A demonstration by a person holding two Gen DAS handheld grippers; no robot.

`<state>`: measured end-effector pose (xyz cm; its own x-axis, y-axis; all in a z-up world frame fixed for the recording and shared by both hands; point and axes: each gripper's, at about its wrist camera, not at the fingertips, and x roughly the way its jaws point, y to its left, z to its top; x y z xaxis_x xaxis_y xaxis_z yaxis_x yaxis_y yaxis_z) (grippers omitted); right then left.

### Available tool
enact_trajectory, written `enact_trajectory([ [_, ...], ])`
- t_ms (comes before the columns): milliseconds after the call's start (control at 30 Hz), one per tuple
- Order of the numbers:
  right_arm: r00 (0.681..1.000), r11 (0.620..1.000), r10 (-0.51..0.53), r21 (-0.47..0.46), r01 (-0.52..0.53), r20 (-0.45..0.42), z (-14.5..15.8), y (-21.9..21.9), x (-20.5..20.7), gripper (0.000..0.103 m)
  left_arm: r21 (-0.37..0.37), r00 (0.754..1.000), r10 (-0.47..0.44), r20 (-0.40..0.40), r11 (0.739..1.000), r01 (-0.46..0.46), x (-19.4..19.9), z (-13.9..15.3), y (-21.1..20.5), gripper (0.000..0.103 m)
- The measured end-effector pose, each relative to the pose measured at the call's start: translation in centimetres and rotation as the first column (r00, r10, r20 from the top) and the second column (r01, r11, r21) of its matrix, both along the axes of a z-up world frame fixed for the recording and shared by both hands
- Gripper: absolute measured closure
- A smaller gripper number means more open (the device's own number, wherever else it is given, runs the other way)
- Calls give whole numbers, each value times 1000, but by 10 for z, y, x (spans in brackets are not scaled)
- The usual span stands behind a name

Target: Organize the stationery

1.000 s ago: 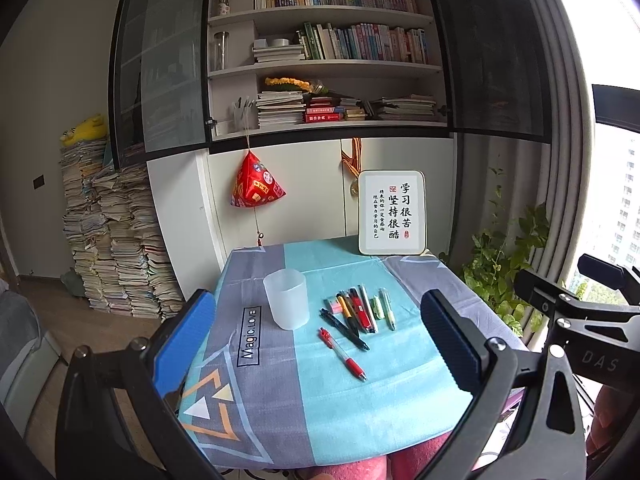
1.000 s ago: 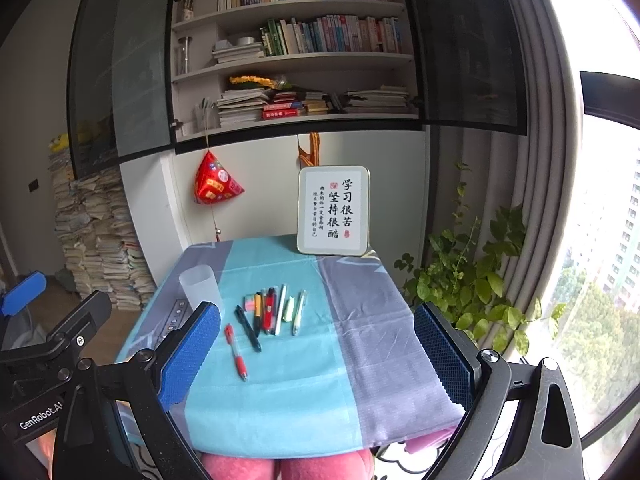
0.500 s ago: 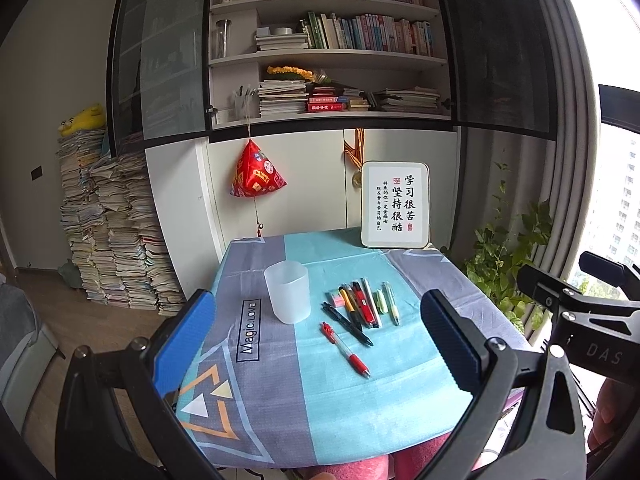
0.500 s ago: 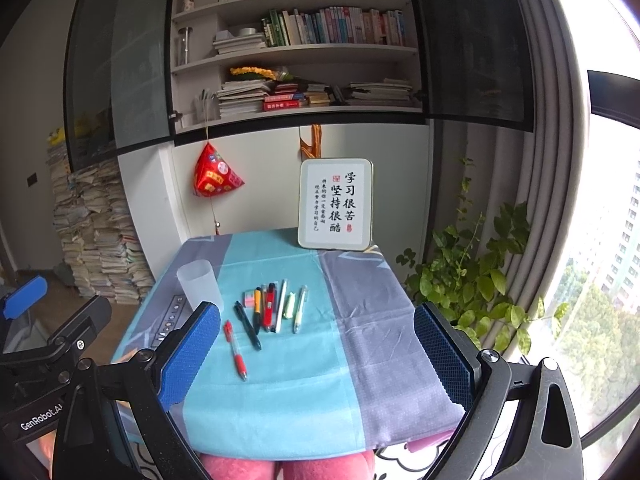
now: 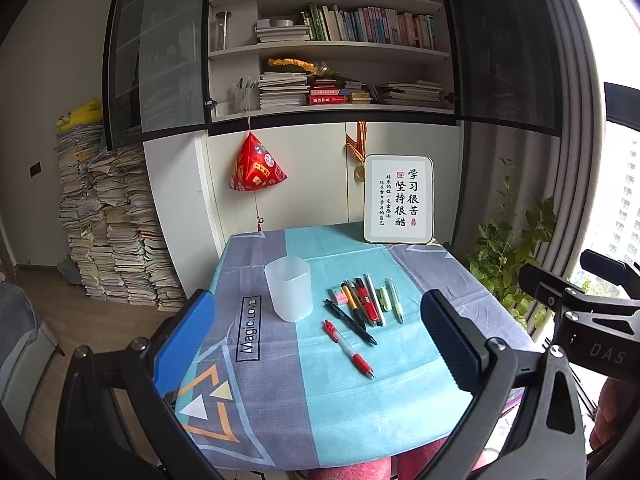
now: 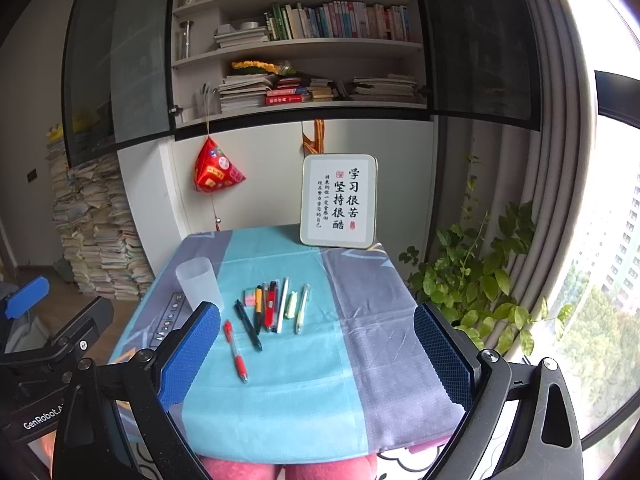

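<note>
Both grippers have been lowered slightly, so the table [image 5: 280,400] is seen a little higher in each view. Left gripper [image 5: 320,344] and right gripper [image 6: 316,352] are held level above the near edge, fingers spread wide, nothing gripped. Beyond them, well apart, pens [image 5: 362,304] are laid beside an upright cup [image 5: 288,290], a red pen [image 6: 235,351] nearest.
</note>
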<state>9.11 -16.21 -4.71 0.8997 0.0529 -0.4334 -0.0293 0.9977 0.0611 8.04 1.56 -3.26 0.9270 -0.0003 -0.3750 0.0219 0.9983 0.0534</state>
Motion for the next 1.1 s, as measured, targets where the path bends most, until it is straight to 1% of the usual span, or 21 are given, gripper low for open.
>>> enact_trajectory([
  [200,1000,1000,3,-1,-3,-6,-1,1,4,5,3,1000,5,5,1000,-5,2,1,1,1],
  [367,1000,1000,9,22,-9,-3,-2,-2,4,5,2,1000,0,3,1000,0,3,0,2,1],
  [567,1000,1000,10,17,-10,-11,-3,-1,4,5,-7,1000,8,7,1000,-8,2,-3,5,1],
  [1100,998,1000,16,3,-16,-55,-8,9,15,5,-27,999,21,-38,999,-22,17,-18,16,1],
])
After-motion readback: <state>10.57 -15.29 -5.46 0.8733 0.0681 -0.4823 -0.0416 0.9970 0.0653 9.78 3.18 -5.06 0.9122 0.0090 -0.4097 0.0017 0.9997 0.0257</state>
